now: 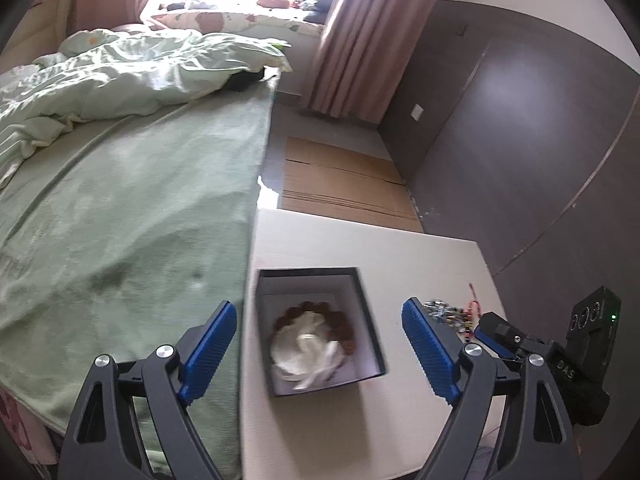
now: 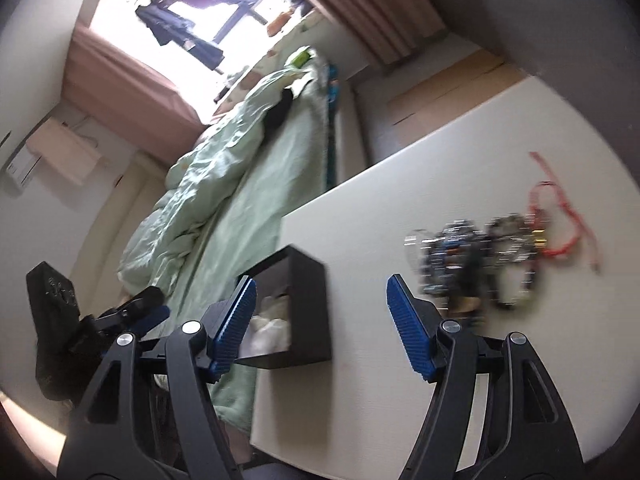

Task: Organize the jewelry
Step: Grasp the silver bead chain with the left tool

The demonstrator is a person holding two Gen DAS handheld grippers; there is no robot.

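Note:
An open black box (image 1: 370, 320) with a white lining stands on the white table (image 1: 360, 240). Inside it lie a brown bead bracelet (image 1: 344, 320) and a white crumpled cloth (image 1: 308, 352). My left gripper (image 1: 320, 344) hovers over the box, open, with its blue pads apart from the walls. A blurred pile of shiny jewelry (image 2: 476, 256) with a red cord (image 2: 560, 216) lies to the right of the box (image 2: 308, 280). Between box and pile, my right gripper (image 2: 320, 320) is open and holds nothing. The pile (image 1: 452, 314) also shows past the left gripper's right finger.
A bed with a green blanket (image 1: 120, 220) and rumpled quilt runs along the table's left edge. Flat cardboard (image 1: 340, 176) lies on the floor beyond the table. A dark wardrobe front (image 1: 520, 120) stands at the right. Pink curtains (image 1: 352, 40) frame a bright window.

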